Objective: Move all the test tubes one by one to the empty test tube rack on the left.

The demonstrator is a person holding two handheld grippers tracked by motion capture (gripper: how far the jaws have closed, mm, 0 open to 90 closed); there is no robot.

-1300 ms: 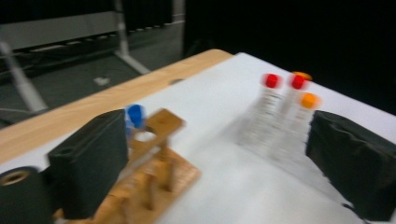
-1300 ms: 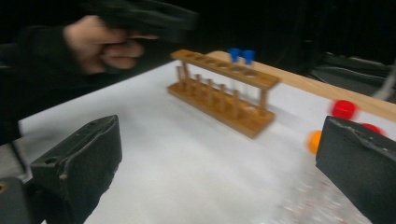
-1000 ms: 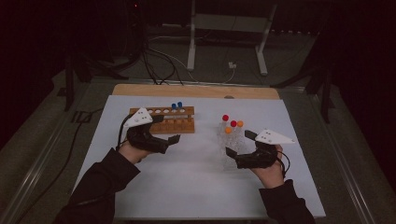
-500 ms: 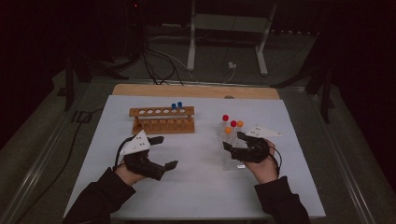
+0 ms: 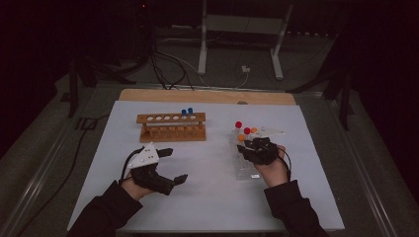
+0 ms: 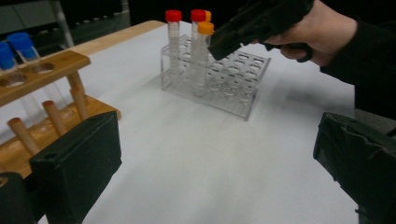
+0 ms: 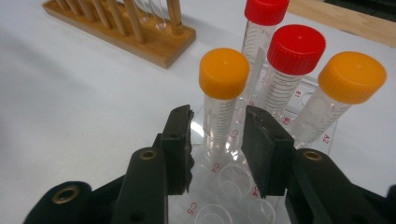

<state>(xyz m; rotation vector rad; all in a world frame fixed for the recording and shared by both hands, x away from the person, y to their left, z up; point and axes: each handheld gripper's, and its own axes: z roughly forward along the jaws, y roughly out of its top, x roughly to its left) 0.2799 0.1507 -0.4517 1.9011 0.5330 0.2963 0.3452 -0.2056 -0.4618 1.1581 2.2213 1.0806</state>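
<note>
A clear plastic rack (image 5: pixel 245 165) (image 7: pixel 299 112) holds two red-capped tubes (image 7: pixel 295 51) and two orange-capped tubes (image 7: pixel 351 79). My right gripper (image 5: pixel 245 145) (image 7: pixel 217 140) reaches over this rack. Its jaws have just been closing around the nearer orange-capped tube (image 7: pixel 224 88), which stands between the pads with a thin gap on each side. My left gripper (image 5: pixel 175 164) (image 6: pixel 215 158) rests low over the white mat, wide open with nothing between its jaws. The wooden rack (image 5: pixel 172 129) (image 6: pixel 37 65) holds two blue-capped tubes (image 5: pixel 187 112) (image 6: pixel 14 46).
A white mat (image 5: pixel 207 197) covers the table, with a wooden strip (image 5: pixel 207 96) along its far edge. Cables and a metal stand (image 5: pixel 242 44) lie on the dark floor behind. The person's sleeves (image 5: pixel 291 207) enter from the bottom.
The left gripper drew back from the wooden rack toward the person and sank to the mat. The right gripper moved forward over the clear rack, and its jaws narrowed around an orange-capped tube.
</note>
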